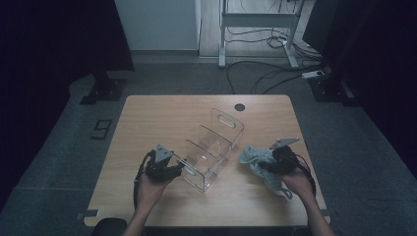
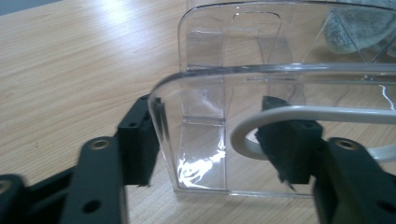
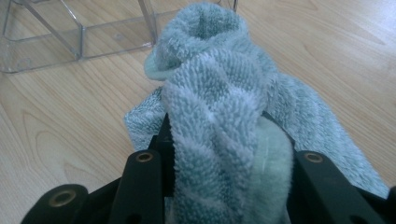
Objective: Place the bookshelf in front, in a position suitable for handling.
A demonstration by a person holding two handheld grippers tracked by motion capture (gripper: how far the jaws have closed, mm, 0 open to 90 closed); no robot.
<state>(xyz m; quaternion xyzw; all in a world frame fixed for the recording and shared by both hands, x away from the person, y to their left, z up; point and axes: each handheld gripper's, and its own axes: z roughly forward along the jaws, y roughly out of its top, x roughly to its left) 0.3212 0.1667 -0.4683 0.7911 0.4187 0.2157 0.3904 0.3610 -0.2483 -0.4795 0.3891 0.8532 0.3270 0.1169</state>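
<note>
My left hand-held gripper (image 1: 173,168) sat at near left end of clear plastic rack (image 1: 212,145), jaws spread, one on each side of rack's end wall (image 2: 196,135). Could not tell if jaws touched wall. Rack stood in middle of wooden worktop (image 1: 147,123). My right hand-held gripper (image 1: 265,164) pinched blue-green towel (image 3: 219,107). Towel lay bunched on worktop just right of rack.

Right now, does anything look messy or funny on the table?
The towel is the messy thing: it lies bunched and crumpled on the table, pinched in the right gripper. The clear organizer sits slanted across the table but upright, with the left gripper straddling its end wall. Nothing looks spilled or broken.
</note>
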